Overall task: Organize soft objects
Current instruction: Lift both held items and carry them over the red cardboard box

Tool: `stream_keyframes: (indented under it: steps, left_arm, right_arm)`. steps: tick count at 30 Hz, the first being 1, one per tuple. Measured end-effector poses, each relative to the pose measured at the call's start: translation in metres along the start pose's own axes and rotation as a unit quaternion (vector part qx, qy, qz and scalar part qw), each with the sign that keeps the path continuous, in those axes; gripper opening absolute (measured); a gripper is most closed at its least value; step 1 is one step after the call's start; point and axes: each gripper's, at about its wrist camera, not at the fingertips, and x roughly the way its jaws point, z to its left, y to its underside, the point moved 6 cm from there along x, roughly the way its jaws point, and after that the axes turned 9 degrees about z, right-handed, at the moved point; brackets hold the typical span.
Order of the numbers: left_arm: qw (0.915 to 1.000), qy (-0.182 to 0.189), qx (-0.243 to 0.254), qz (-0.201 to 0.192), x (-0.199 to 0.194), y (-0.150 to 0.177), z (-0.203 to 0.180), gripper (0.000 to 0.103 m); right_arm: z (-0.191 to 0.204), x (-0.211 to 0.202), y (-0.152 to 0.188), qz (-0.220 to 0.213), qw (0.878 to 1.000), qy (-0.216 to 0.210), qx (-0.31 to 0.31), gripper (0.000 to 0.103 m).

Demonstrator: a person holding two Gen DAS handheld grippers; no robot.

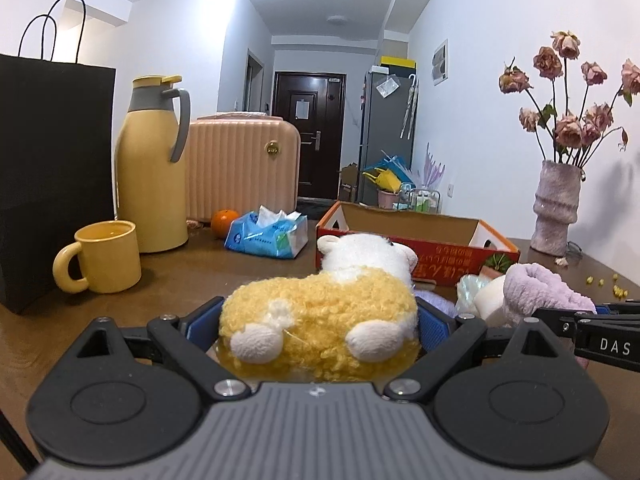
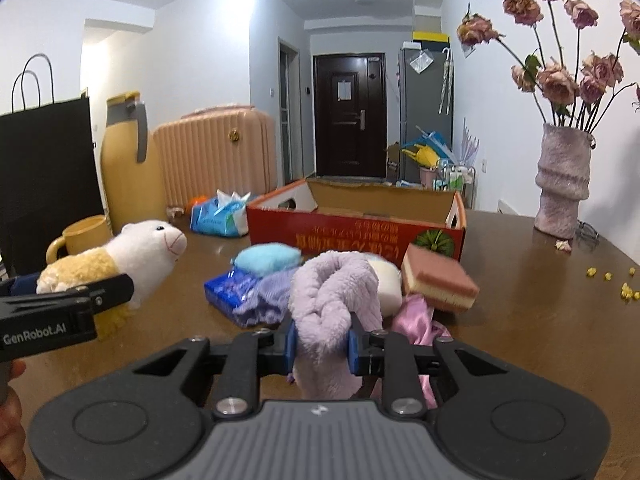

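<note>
Grippers first, since they sit closest to my cameras. I have the left gripper [image 1: 318, 328] clenched on the plush sheep [image 1: 320, 320], its blue pads squeezing the curly yellow body from both sides near the rump, so the white head points away from me toward the box. I have the right gripper [image 2: 322, 346] pinched tight on the lavender fleece cloth [image 2: 334, 304], taken low on a bunched fold so the rest stands up over the jaws instead of dragging.

Just beyond lies the remaining pile on the brown table [image 2: 520, 300]: a pink-and-cream sponge [image 2: 438, 282] that looks tilted and blurred beside the cloth, a pink satin piece [image 2: 416, 320], a light blue sponge [image 2: 267, 258] on a blue packet [image 2: 230, 290].

Behind it stands the open red cardboard box [image 2: 356, 236], which I judge is the destination for both soft things. Farther left are the tissue pack [image 1: 267, 236], yellow mug [image 1: 102, 256] and thermos [image 1: 152, 164].
</note>
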Motion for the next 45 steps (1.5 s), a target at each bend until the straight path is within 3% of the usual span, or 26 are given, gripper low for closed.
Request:
stream_keyframes:
  steps: [19, 35, 45]
  left_arm:
    - [0.9992, 0.023, 0.0, -0.031, 0.021, -0.062, -0.043, 0.096]
    - [0.9986, 0.03, -0.026, -0.034, 0.071, -0.104, -0.06, 0.096]
    - [0.9991, 0.024, -0.03, -0.019, 0.115, -0.123, -0.069, 0.096]
  right_arm:
    - [-0.04, -0.005, -0.065, -0.063, 0.997, 0.009, 0.036, 0.023]
    - [-0.06, 0.027, -0.111, -0.096, 0.994, 0.004, 0.053, 0.023]
    - [-0.075, 0.066, -0.134, -0.091, 0.994, -0.008, 0.058, 0.023]
